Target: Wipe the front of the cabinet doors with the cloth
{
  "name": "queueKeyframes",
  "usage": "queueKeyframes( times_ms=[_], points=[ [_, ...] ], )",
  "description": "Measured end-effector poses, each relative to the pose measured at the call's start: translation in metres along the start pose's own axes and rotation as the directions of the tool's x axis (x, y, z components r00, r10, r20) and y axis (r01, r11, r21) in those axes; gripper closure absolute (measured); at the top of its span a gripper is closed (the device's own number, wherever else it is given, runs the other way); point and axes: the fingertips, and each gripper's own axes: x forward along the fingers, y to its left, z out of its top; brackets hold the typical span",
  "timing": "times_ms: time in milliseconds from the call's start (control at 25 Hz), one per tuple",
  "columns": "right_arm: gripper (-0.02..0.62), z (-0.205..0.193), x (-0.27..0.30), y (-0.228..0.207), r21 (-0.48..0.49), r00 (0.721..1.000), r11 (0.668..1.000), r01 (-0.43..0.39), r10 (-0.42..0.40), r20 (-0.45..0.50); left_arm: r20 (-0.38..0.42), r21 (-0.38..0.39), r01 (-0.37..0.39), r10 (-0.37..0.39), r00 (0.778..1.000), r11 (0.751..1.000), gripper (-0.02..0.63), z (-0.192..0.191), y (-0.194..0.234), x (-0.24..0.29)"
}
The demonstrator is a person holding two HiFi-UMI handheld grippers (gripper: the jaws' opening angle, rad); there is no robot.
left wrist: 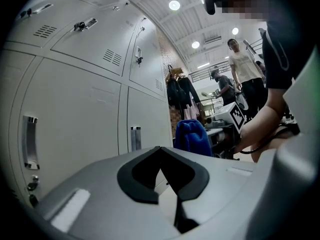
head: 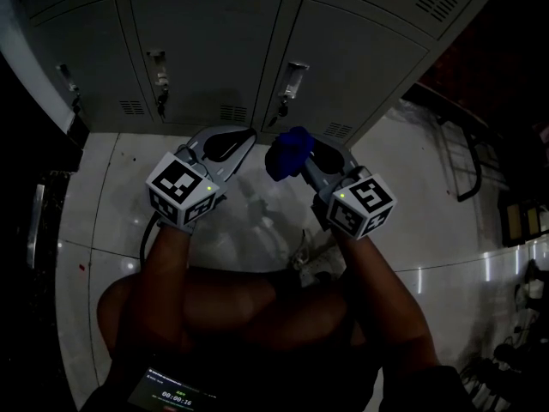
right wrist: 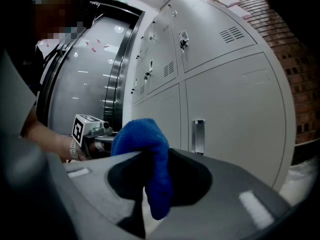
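Grey metal cabinet doors (head: 206, 50) with vents and recessed handles stand in front of me, above a glossy floor. My right gripper (head: 300, 148) is shut on a blue cloth (head: 287, 151), held a short way off the lower doors. In the right gripper view the blue cloth (right wrist: 147, 144) bulges up out of the right gripper (right wrist: 152, 184) and hangs between its pads, with a door (right wrist: 235, 109) behind it. My left gripper (head: 246, 136) sits beside it, jaws shut on nothing. In the left gripper view the left gripper (left wrist: 161, 156) points along a door (left wrist: 75, 109); the cloth (left wrist: 192, 136) shows beyond it.
The white tiled floor (head: 103, 196) lies under both grippers. A dark rack (head: 467, 157) stands to the right of the cabinets. Two people (left wrist: 242, 69) and hanging coats (left wrist: 180, 91) show far off. A brick wall (right wrist: 300, 59) borders the cabinet row. A small screen (head: 171, 395) sits at my waist.
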Motion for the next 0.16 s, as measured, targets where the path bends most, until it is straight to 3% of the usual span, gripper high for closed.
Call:
queueKeyframes(
  times_ms=[160],
  points=[
    [0.518, -0.0009, 0.0, -0.0006, 0.002, 1.0, 1.0, 0.005, -0.005, -0.002, 0.0, -0.004, 0.0, 0.0, 1.0, 1.0, 0.606, -0.0005, -0.0004, -0.0008]
  ],
)
